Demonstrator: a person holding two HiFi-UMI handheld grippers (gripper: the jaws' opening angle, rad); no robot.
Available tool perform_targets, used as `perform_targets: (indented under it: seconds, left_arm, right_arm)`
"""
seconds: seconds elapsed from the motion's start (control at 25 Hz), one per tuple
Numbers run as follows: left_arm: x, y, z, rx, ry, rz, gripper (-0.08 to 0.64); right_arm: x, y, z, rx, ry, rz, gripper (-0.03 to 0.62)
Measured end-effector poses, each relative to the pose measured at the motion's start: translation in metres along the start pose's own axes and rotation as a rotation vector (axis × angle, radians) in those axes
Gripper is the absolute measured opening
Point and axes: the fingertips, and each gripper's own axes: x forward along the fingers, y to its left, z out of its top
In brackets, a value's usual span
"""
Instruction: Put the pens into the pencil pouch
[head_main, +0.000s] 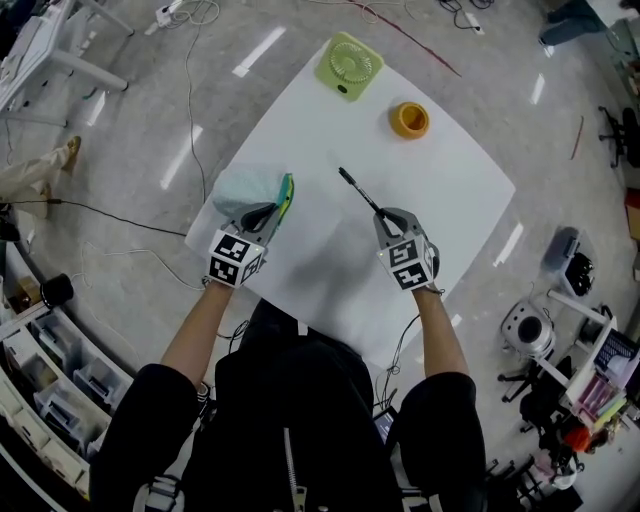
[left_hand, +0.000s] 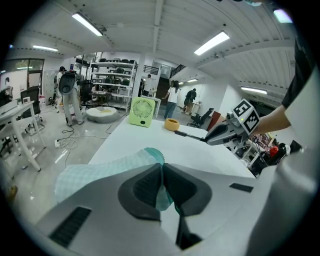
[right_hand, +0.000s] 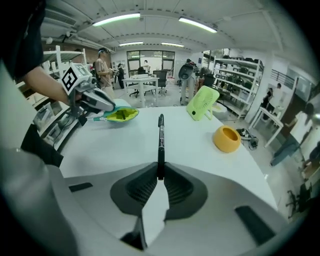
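Right gripper (head_main: 386, 214) clamps one end of a black pen (head_main: 357, 189), its far end aimed toward the green fan (head_main: 348, 65); left gripper (head_main: 272, 210) pinches the rim of the teal pencil pouch (head_main: 243, 187), left of that fan.

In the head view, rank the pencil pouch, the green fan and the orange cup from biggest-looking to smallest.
1. The pencil pouch and the green fan: near alike, the pouch partly covered, so unranked.
2. The orange cup: clearly smallest.
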Motion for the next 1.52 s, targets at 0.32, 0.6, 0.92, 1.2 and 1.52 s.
perform_targets:
  seconds: [0.32,0.6,0.92,1.2,1.52]
  left_arm:
    - [0.001,0.002,0.003,0.0,-0.005,0.007,0.038]
    - [0.003,0.0,0.004,0.01,-0.004,0.003,0.038]
    - [0.003,-0.003,0.002,0.025,0.012,-0.02,0.038]
    - [0.004,-0.007,-0.003,0.035,0.041,-0.061,0.038]
    - [0.004,-0.012,0.0,0.038,0.04,-0.093,0.038]
  right_arm:
    - [-0.004,0.054,0.008,-0.154,0.028,0.171,0.051]
    - [0.014,0.08,0.022,-0.213,0.042,0.263,0.051]
    - [0.034,0.1,0.039,-0.259,0.053,0.318,0.051]
    - [0.05,0.111,0.056,-0.288,0.059,0.365,0.051]
    - [0.062,0.128,0.08,-0.298,0.031,0.409,0.051]
